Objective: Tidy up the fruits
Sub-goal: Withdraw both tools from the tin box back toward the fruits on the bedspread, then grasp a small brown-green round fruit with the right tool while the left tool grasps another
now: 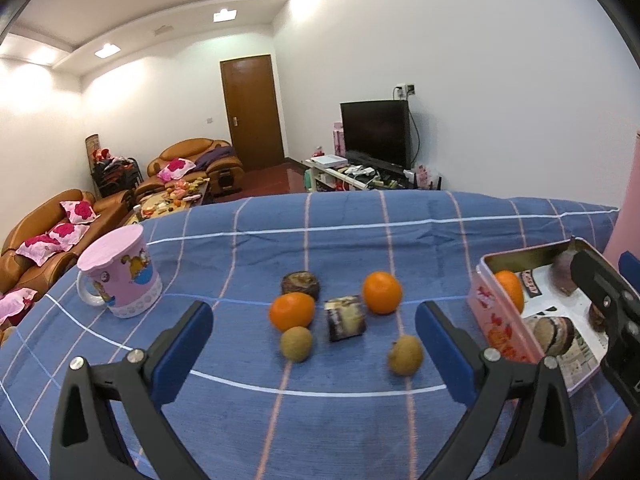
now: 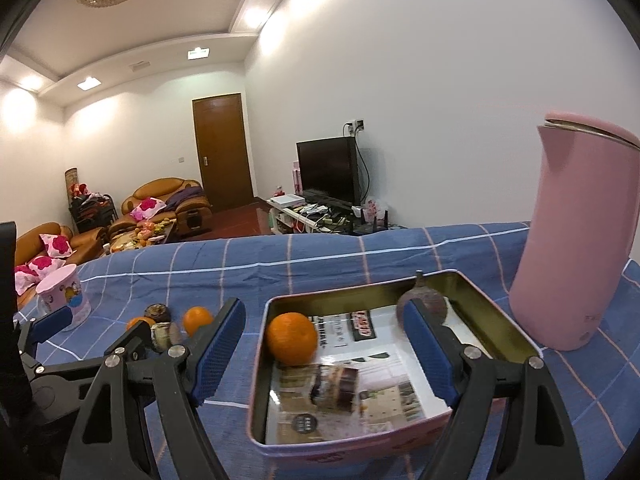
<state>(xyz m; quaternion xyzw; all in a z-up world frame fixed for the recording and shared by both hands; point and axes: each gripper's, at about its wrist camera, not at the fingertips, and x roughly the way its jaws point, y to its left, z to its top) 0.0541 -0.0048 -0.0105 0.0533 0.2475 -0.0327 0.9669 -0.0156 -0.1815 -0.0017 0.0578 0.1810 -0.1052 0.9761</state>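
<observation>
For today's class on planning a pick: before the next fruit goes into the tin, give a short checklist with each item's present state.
1. Left tongs open and empty: ok.
2. Right tongs open and empty: ok.
3. Fruit left on the cloth: two oranges and two small brown fruits: ok, all unobstructed.
4. Room in the tin: ok; it holds one orange, a dark fruit and a cake, with liner showing.
5. Cakes sit close among the fruit: not ok, a crowding risk.
6. Whether the fruit is firm: cannot tell.
</observation>
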